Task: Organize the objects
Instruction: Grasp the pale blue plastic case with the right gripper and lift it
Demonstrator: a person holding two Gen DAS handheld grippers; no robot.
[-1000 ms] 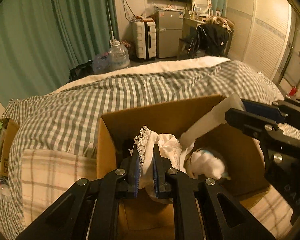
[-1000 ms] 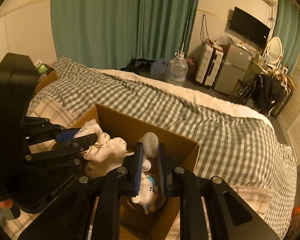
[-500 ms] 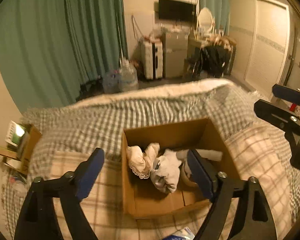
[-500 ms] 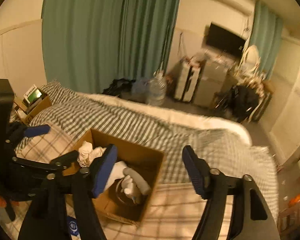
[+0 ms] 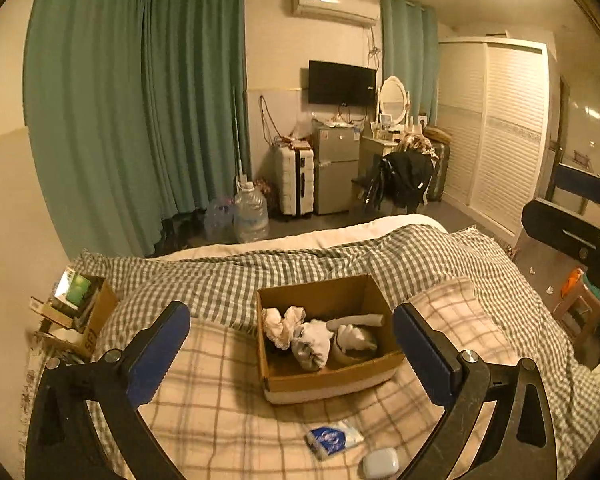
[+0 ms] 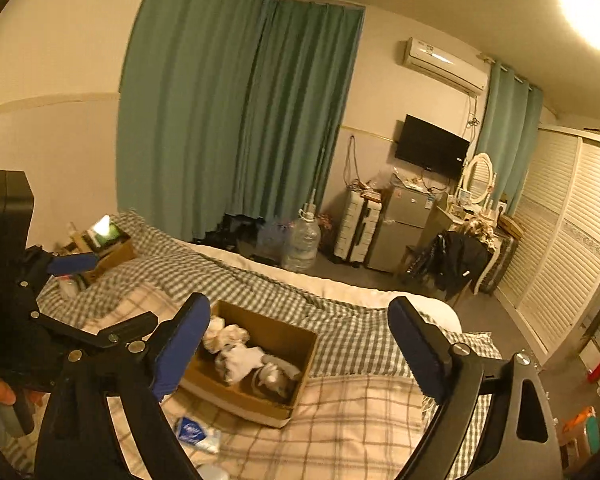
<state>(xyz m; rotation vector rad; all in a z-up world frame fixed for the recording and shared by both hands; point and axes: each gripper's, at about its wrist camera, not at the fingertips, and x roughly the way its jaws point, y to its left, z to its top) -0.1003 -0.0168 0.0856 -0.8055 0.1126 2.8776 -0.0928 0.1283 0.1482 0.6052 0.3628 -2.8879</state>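
Observation:
An open cardboard box (image 5: 332,380) sits on the bed and holds white cloth items (image 5: 312,340), a white plush toy (image 5: 354,338) and a pale tube. It also shows in the right wrist view (image 6: 292,344). My left gripper (image 5: 292,352) is open and empty, held high above and in front of the box. My right gripper (image 6: 300,344) is open and empty, also high above the bed. A blue-and-white tissue pack (image 5: 334,438) and a small white case (image 5: 380,462) lie on the blanket in front of the box.
The bed has a plaid blanket (image 5: 220,400) and a green checked cover (image 5: 300,264). A cardboard box of clutter (image 5: 76,312) stands at the left bedside. Beyond the bed are a water jug (image 5: 251,213), suitcase, small fridge, chair with clothes and wardrobe.
Both grippers let go of the cloth and plush in the box, opened wide and pulled up and back from it. The tissue pack and white case have come into view.

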